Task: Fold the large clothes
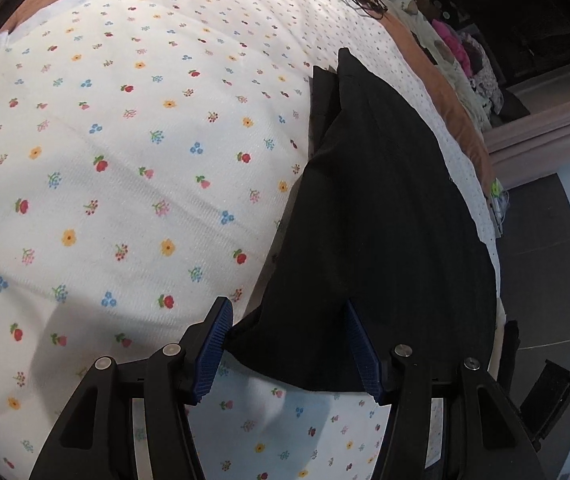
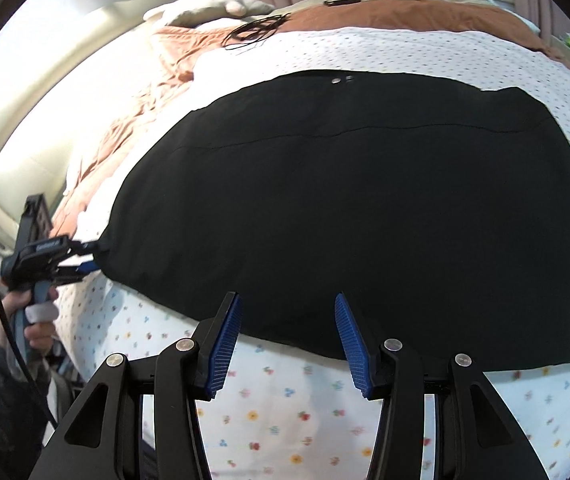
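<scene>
A large black garment [image 2: 345, 200] lies spread flat on a white flowered sheet [image 2: 285, 400], with two small metal snaps [image 2: 341, 79] at its far edge. In the left wrist view the garment [image 1: 373, 220] runs away from me along the bed's right side. My left gripper [image 1: 289, 312] is open, its blue pads on either side of the garment's near corner. In the right wrist view my left gripper [image 2: 92, 258] shows at the garment's left corner. My right gripper [image 2: 288, 300] is open, hovering over the garment's near edge.
The flowered sheet [image 1: 125, 160] covers a bed with a brown blanket [image 2: 405, 16] behind it. A tangle of black cord [image 2: 255, 30] lies at the far side. Pillows and a pile of clothes [image 1: 457, 48] sit beyond. Dark floor tiles [image 1: 545, 240] lie to the right.
</scene>
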Demonstrator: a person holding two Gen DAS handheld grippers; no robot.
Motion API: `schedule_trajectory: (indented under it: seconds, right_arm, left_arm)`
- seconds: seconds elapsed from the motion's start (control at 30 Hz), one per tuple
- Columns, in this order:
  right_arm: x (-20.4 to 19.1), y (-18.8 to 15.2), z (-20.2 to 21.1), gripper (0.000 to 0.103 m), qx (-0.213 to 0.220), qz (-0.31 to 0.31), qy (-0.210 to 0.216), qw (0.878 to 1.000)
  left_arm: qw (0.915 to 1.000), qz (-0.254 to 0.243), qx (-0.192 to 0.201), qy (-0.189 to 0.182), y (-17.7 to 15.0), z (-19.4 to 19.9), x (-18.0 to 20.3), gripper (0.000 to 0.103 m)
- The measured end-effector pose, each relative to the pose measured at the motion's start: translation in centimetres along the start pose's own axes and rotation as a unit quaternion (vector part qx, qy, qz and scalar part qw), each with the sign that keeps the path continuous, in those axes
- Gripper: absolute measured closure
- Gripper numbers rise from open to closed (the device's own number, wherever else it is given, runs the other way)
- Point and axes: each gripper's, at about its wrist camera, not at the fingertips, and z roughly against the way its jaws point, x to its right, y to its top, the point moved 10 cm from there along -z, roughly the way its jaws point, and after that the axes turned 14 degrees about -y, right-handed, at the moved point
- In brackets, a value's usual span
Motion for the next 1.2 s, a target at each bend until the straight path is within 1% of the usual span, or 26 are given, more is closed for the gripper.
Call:
schedule_trajectory:
  seconds: [0.2, 0.23, 0.27, 0.33, 0.4, 0.43, 0.5, 0.57, 0.63, 0.7, 0.77, 0.9, 1.03, 1.2]
  right_arm:
    - [-0.8, -0.4, -2.0, 0.055, -0.020, 0.013, -0.008, 1.000]
    - [-0.8, -0.5, -2.6, 0.056, -0.025, 0.016, -0.015, 0.999]
    - [-0.8, -0.5, -3.0, 0.060, -0.028, 0.019, -0.023, 0.999]
    - [-0.8, -0.1, -3.8, 0.061, -0.031, 0.017, -0.026, 0.999]
    - [-0.7, 0.6, -4.2, 0.070, -0.028, 0.019, -0.034, 0.999]
    - [-0.6, 1.1, -4.7, 0.072, -0.030, 0.020, -0.037, 0.999]
    - [-0.2, 2.2, -5.6, 0.084, -0.030, 0.020, -0.042, 0.998]
    - [0.5, 3.2, -6.6, 0.089, -0.041, -0.001, -0.040, 0.998]
    - [0.8, 4.3, -7.3, 0.089, -0.042, -0.011, -0.038, 0.998]
    - [1.1, 5.5, -8.0, 0.090, -0.040, -0.009, -0.050, 0.998]
    - [1.2, 6.5, -8.6, 0.090, -0.044, -0.014, -0.053, 0.998]
    - [1.5, 8.8, -9.9, 0.090, -0.045, -0.027, -0.060, 0.997]
    - [1.5, 10.4, -11.0, 0.090, -0.044, -0.026, -0.067, 0.996]
    - [1.3, 12.5, -12.1, 0.090, -0.037, -0.014, -0.083, 0.996]
  left_arm:
    - [0.9998, 0.002, 0.002, -0.018, 0.5, -0.9, 0.6, 0.045]
    - [0.9998, 0.002, 0.004, -0.019, 0.6, -1.0, 0.7, 0.045]
    - [0.9998, 0.001, 0.005, -0.021, 0.6, -1.0, 0.8, 0.045]
    - [0.9997, 0.000, 0.008, -0.022, 0.5, -0.9, 0.8, 0.045]
    - [0.9996, 0.000, 0.010, -0.025, 0.4, -0.8, 0.8, 0.045]
    - [0.9996, 0.001, 0.012, -0.027, 0.3, -0.7, 0.8, 0.045]
    - [0.9995, 0.003, 0.015, -0.029, 0.3, -0.6, 0.7, 0.046]
    - [0.9994, 0.003, 0.019, -0.027, 0.2, -0.5, 0.7, 0.046]
    - [0.9994, 0.005, 0.023, -0.026, 0.0, -0.4, 0.7, 0.046]
    - [0.9994, 0.007, 0.025, -0.025, -0.1, -0.3, 0.8, 0.046]
    - [0.9993, 0.009, 0.026, -0.025, -0.2, -0.3, 0.9, 0.046]
    - [0.9990, 0.017, 0.025, -0.033, -1.0, 0.1, 1.1, 0.046]
    - [0.9985, 0.023, 0.026, -0.042, -1.4, 0.1, 1.1, 0.046]
    - [0.9975, 0.041, 0.026, -0.052, -1.0, -0.1, 0.7, 0.046]
